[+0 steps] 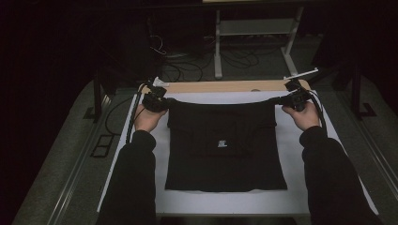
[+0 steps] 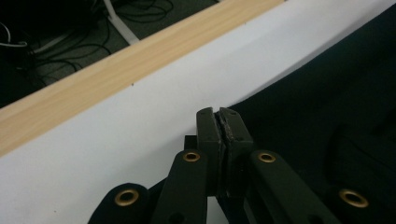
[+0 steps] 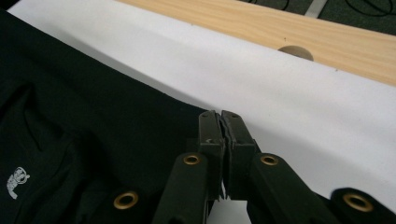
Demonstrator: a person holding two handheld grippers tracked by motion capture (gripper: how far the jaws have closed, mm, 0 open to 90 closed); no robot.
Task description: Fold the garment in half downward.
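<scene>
So the worktop [image 1: 309,197] fills the middle of the high view, covered in a white sheet with a strip of bare wood along its upper edge, and your black garment [image 1: 225,150] lies flat in the centre of it. The garment already looks partly folded: its outline is a neat, nearly square block, with the sides apparently turned in and a small white logo [image 1: 222,144] facing up in the middle. That much of the fold reads as done.

What is left, as I judge it, is the fold along the length. You hold both far corners at the upper edge of the cloth, and that edge sags in a shallow curve between your hands, so the top seems just lifted or about to be.

Your left tool [image 1: 157,101] sits at the upper left corner of the garment, jaws pressed together on the black cloth, as its own view [image 2: 223,122] shows at centre frame. Your right tool [image 1: 292,99] sits at the upper right corner, likewise clamped on the fabric edge [image 3: 219,122]. Nothing is carried toward the near hem yet.
</scene>
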